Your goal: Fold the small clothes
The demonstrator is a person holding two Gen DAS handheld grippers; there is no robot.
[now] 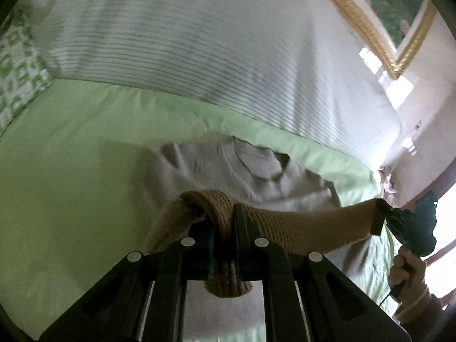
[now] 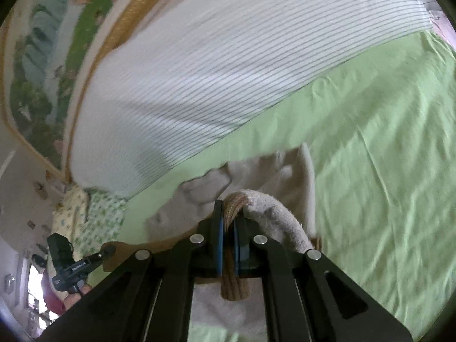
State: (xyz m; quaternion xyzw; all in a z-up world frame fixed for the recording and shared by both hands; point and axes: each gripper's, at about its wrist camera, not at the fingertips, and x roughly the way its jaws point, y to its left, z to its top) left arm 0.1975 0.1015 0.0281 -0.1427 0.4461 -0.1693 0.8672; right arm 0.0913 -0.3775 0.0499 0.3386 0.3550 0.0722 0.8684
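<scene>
Sweater (image 1: pixel 216 171): pale grey-white knit, lying on the green sheet (image 1: pixel 71 176), centre of the left wrist view; in the right wrist view (image 2: pixel 273 176) it sits just above the fingers, centre frame. Body is rumpled, neckline fold visible.
Hem (image 1: pixel 299 225): tan ribbed band at the sweater's near edge, lifted off the sheet and stretched across lower centre of the left view, running right to the other tool. In the right view (image 2: pixel 236 211) it bunches at the fingers; its far end reaches the other tool at lower left.
Left gripper (image 1: pixel 221 228): fingers clenched on the hem, ribbing squeezed between them and hanging out below. Seen from the right view (image 2: pixel 99 255) at lower left, pinching the band's end.
Right gripper (image 2: pixel 228 245): fingers closed tight on the hem, blue pads pressed into the ribbing. From the left view (image 1: pixel 382 213) at right edge, clamped on the band's end.
Hand (image 1: pixel 407 270): holds the right tool's handle, lower right of the left view.
Sheet: wrinkled, fills the lower and right parts of both views.
Striped cover (image 1: pixel 185 42): white with thin dark stripes, upper half of both views, just behind the sweater.
Patterned pillow (image 1: pixel 17 65): green-white print, left edge.
Picture frame (image 1: pixel 370 28): gold, upper right, on the wall.
</scene>
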